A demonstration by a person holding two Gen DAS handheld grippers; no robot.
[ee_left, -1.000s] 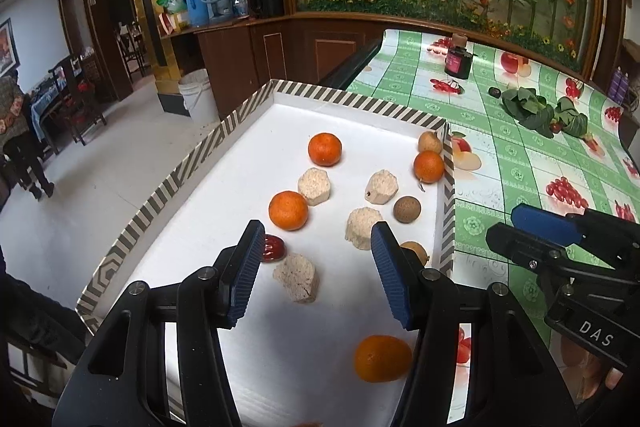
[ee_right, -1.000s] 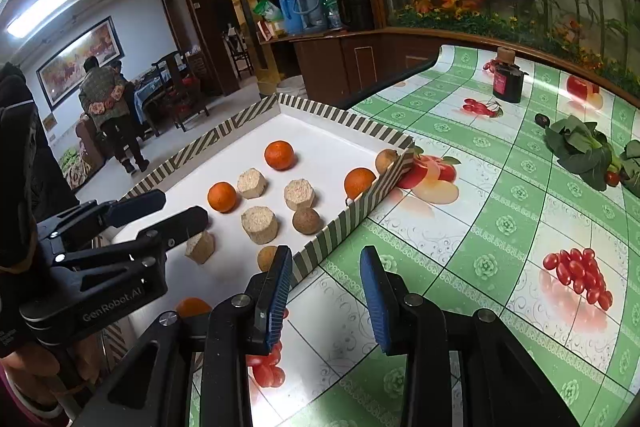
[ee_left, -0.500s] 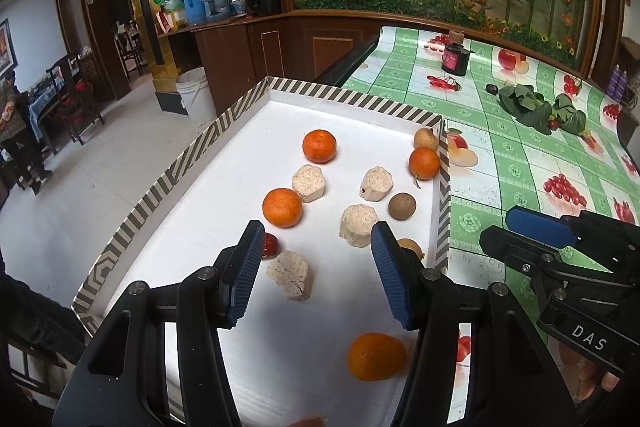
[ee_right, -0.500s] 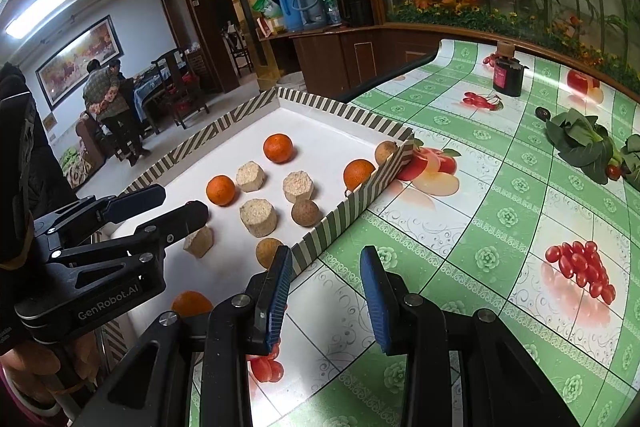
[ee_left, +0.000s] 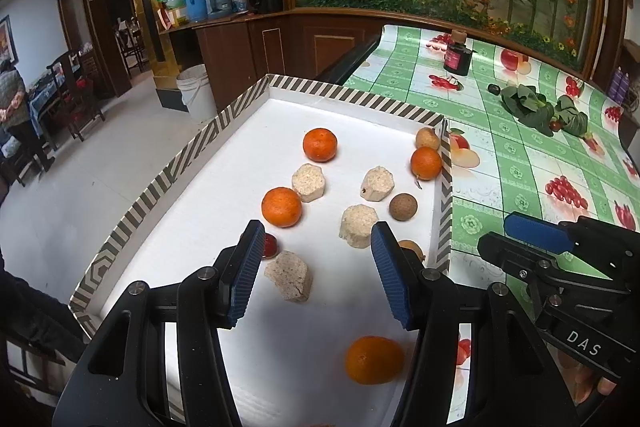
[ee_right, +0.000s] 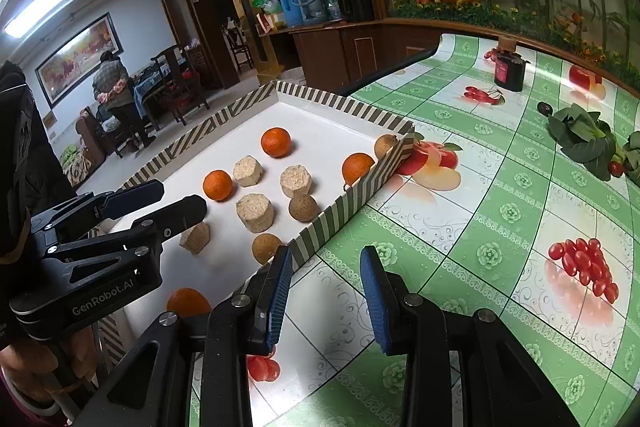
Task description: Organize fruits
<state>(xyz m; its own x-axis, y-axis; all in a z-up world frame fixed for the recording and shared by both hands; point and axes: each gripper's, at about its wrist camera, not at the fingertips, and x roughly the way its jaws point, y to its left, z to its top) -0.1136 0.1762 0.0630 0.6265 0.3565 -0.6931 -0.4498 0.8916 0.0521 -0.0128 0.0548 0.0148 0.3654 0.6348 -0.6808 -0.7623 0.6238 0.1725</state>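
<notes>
Left gripper low in the frame, spread and empty above a white tray with a striped rim. Inside the tray: oranges, beige chunks, small brown fruits. Right gripper at lower centre, slightly parted, pinching nothing, over the green checked table, just right of the tray.

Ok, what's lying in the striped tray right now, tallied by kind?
Oranges: 4
Beige crumbly chunks: 4
Brown round fruits: 3, one partly hidden
Small red fruit: 1
Total: 12
</notes>
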